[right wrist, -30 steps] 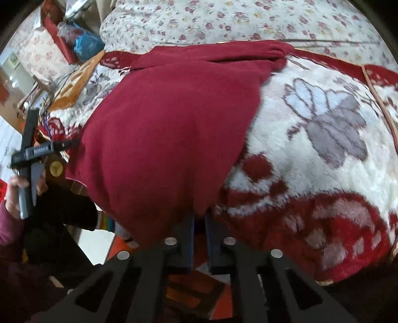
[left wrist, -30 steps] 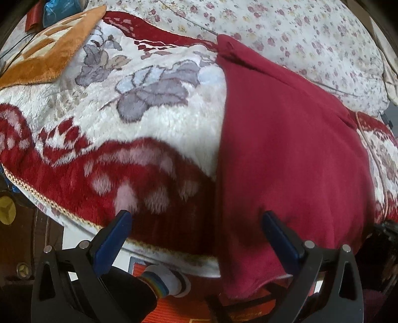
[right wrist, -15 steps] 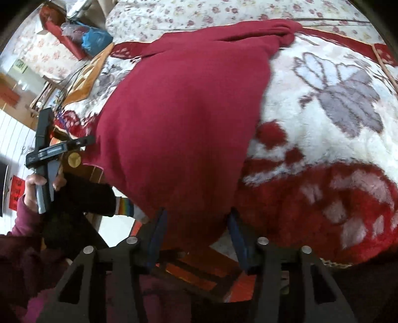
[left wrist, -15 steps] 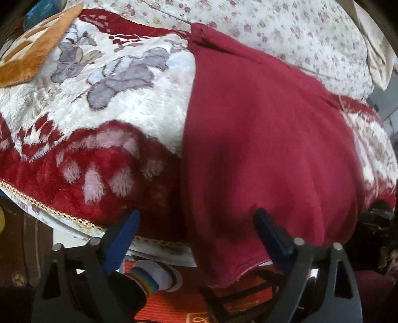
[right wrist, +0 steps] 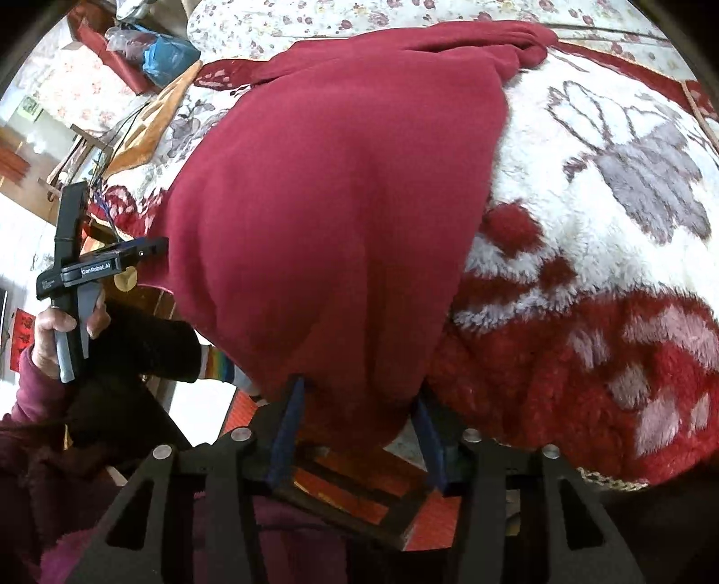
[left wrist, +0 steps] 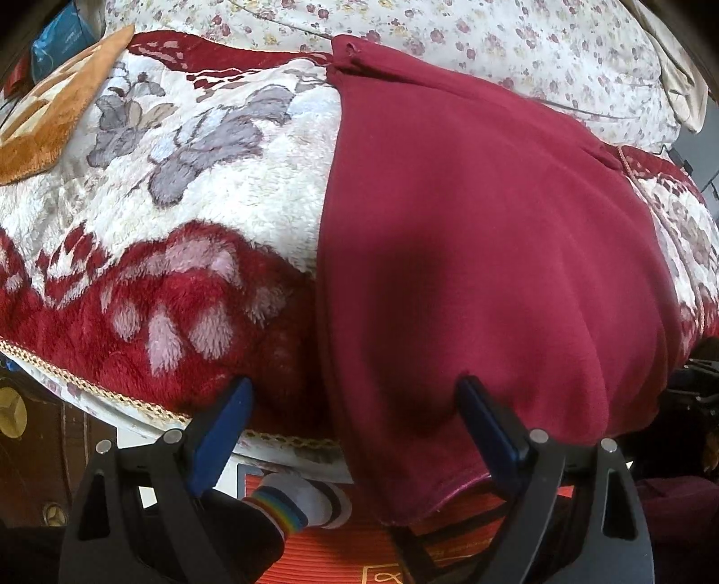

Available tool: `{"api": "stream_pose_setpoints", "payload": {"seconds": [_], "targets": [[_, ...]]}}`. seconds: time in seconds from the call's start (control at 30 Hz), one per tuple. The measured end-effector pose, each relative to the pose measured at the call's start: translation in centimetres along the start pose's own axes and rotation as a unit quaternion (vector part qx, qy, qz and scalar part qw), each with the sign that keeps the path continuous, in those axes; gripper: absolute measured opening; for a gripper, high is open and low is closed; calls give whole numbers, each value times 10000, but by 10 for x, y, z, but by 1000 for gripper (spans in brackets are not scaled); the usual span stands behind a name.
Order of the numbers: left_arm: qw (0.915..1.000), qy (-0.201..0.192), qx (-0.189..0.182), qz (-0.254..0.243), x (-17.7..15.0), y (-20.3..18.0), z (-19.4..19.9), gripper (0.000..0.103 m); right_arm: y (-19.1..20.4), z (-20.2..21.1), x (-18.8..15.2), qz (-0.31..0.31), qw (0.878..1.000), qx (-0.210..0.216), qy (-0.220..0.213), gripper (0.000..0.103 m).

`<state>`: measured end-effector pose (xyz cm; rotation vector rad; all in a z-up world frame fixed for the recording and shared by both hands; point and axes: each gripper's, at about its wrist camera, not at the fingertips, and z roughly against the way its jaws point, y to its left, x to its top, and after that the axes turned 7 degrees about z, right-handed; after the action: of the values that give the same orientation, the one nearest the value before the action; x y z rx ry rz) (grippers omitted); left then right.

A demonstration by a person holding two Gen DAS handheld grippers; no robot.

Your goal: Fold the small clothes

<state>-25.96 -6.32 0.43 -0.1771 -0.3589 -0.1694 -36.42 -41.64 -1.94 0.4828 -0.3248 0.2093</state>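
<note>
A dark red garment [left wrist: 485,251] lies spread over a fluffy red-and-white blanket [left wrist: 188,215], its lower hem hanging over the bed's front edge. My left gripper [left wrist: 355,404] is open, its fingers straddling the garment's left hanging corner without gripping it. In the right wrist view the same garment [right wrist: 341,215] fills the middle. My right gripper [right wrist: 359,400] is open, its blue fingers either side of the hanging right corner. The left gripper's body [right wrist: 85,265] shows in a hand at the left.
A floral bedsheet [left wrist: 494,40] lies behind the blanket. An orange cushion [left wrist: 54,117] sits at the far left. Below the bed edge are an orange floor mat [left wrist: 341,557] and a foot in a striped sock [left wrist: 301,498].
My right gripper went from shut to open, letting the garment's corner hang. My left gripper stayed open and shifted slightly right along the bed edge.
</note>
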Motion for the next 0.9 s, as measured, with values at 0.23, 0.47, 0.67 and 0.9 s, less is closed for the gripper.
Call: {"api": "stream_pose_setpoints", "payload": {"seconds": [0.23,0.47,0.67,0.9], "targets": [[10000,2,71,-63,1,-2,-3,91,1,-2,0,-18,9999,-122,-26,46],[10000,-66,-15,37,-1,0,10,49,9,14,6,176,9995,214,-146,12],[9996,-20,-261,130,0,0,11,25,2,-1,4,47,9993,380,3,27],[9992,102,-375,45,-1,-10,2,56,8,-15,6,53,9987,497,-32,28]]}}
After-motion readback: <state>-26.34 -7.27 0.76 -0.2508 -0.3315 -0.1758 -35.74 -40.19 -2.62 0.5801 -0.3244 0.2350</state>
